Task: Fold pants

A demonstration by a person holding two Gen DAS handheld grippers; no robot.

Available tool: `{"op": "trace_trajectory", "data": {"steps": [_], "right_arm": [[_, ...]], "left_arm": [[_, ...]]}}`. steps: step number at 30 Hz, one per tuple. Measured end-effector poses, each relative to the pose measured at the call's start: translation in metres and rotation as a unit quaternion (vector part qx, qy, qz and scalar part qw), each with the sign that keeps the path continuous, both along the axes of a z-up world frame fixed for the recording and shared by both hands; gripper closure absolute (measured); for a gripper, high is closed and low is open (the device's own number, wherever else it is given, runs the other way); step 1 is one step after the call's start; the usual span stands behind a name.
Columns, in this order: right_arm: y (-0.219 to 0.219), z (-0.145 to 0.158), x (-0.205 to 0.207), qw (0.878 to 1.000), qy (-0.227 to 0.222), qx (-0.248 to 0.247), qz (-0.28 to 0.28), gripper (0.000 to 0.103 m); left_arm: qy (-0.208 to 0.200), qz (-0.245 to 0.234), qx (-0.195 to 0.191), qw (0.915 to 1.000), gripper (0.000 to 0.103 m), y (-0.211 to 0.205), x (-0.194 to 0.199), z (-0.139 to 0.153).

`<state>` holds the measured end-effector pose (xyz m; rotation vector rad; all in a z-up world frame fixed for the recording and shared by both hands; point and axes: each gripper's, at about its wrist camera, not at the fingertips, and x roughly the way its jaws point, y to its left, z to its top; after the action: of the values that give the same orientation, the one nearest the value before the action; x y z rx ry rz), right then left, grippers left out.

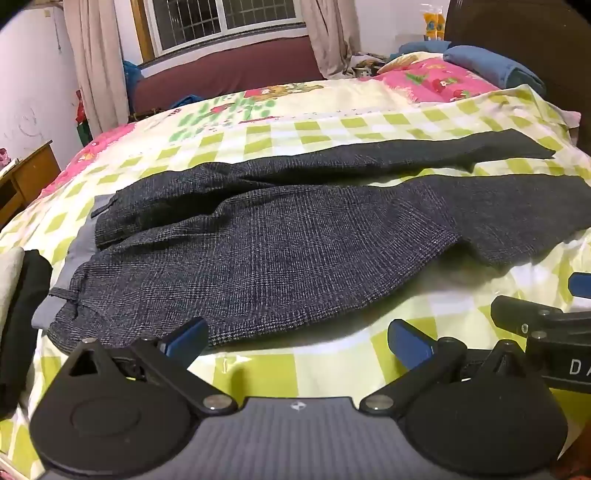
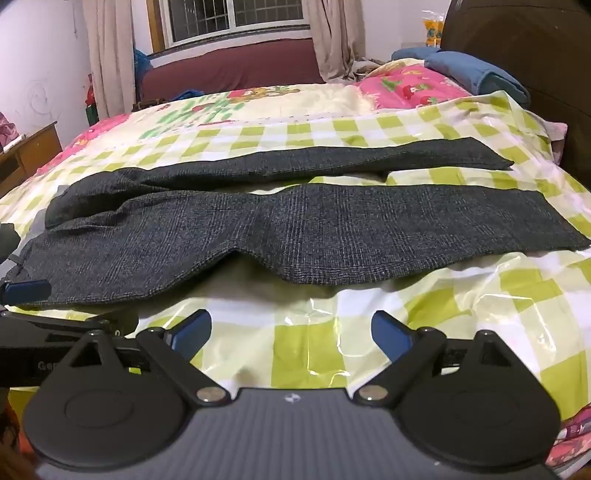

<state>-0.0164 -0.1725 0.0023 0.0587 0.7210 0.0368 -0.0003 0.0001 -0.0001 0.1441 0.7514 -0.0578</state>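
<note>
Blue-padded and spread wide, the left tool (image 1: pixel 297 341) fills the bottom of the left wrist view and holds nothing; only the checked sheet (image 1: pixel 332 373) lies between its fingers (image 1: pixel 188 336). Just beyond its left finger is the near edge of the pants (image 1: pixel 258 254), dark grey tweed, laid flat across the bed (image 1: pixel 369 99). Their waist is at the left, where the pale grey lining (image 1: pixel 75 251) shows, and both legs run off to the right, the far leg apart from the near one with a strip of sheet between them. A black garment (image 1: pixel 26 317) lies at the left edge beside the waist. Part of the right tool (image 1: pixel 546 325) comes in at the lower right. Behind the bed are a maroon sofa (image 1: pixel 221 74), curtains (image 1: pixel 96 55) and a window (image 1: pixel 221 18).

From the right wrist view, the right tool (image 2: pixel 291 334) is likewise fully open and empty, above bare sheet (image 2: pixel 306 354). The pants (image 2: pixel 295 236) lie across the bed just ahead of it, legs ending at the right, the near hem reaching almost to the frame's edge. A blue pad of the left tool (image 2: pixel 27 290) shows at the left, close to the waist end. Blue folded cloth (image 2: pixel 476 75) rests on the pink quilt (image 2: pixel 402 88) at the far right.
</note>
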Motion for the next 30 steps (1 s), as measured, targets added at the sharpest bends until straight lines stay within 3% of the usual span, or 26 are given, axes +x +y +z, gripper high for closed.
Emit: {"op": "trace_trajectory", "data": {"steps": [30], "right_arm": [[0.0011, -0.002, 0.0029, 1.0, 0.006, 0.0, 0.003, 0.01]], "left_arm": [[0.002, 0.002, 0.01, 0.9999, 0.0, -0.0004, 0.0015, -0.0032]]}}
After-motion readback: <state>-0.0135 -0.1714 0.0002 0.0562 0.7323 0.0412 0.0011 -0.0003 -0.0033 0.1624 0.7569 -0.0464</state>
